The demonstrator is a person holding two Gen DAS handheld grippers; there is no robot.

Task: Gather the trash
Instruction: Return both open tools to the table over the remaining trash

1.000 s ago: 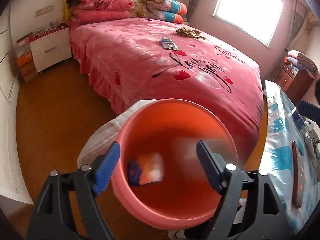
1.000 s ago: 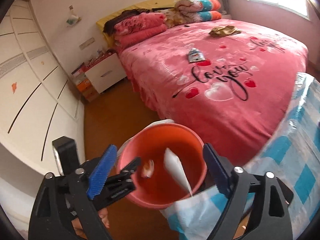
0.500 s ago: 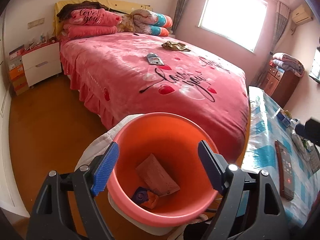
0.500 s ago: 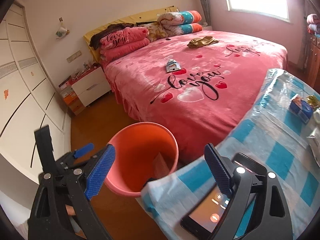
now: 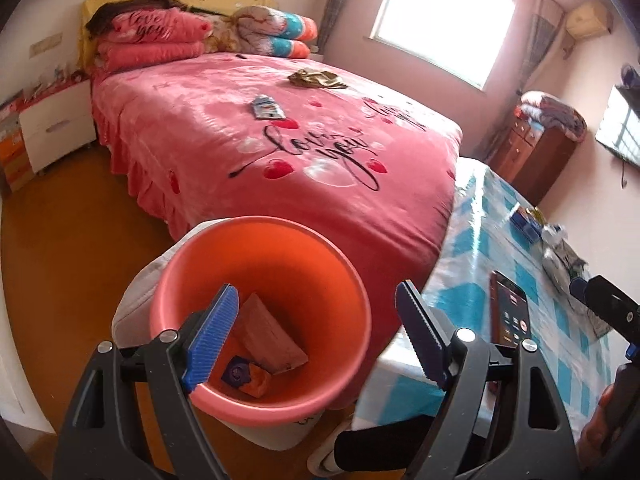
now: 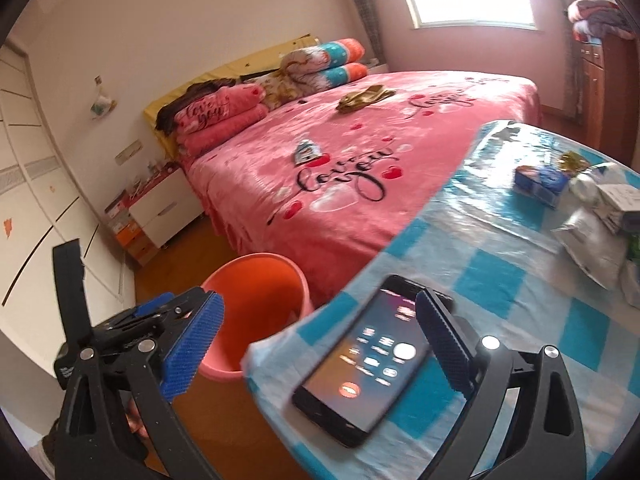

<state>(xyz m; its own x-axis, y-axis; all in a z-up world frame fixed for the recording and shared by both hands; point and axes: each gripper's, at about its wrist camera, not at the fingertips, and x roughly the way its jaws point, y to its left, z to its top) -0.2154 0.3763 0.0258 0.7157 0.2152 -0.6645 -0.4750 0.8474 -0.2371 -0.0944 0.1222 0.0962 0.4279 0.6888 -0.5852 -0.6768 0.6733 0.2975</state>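
An orange bucket (image 5: 260,276) (image 6: 256,280) stands on the floor between the bed and the table. A brown carton piece (image 5: 272,336) and a purple-orange wrapper (image 5: 244,376) lie in it. My left gripper (image 5: 316,336) hangs open over the bucket's rim with nothing between its fingers. My right gripper (image 6: 320,340) hovers over the table's near corner; its jaws are opening and grip nothing. A lit phone (image 6: 372,360) lies on the cloth below them. A blue box (image 6: 540,184), white bags (image 6: 592,236) and a gold wrapper (image 6: 572,158) lie further along the table.
The table (image 6: 500,280) has a blue-checked plastic cloth. A pink bed (image 5: 280,152) behind the bucket carries a small packet (image 5: 266,107) and an olive cloth (image 5: 316,78). A white nightstand (image 5: 56,128) stands left, a wooden dresser (image 5: 536,152) right.
My right gripper swung right from above the bucket to over the table corner and phone. A piece dropped into the bucket and settled. The left gripper rose and drew back a little.
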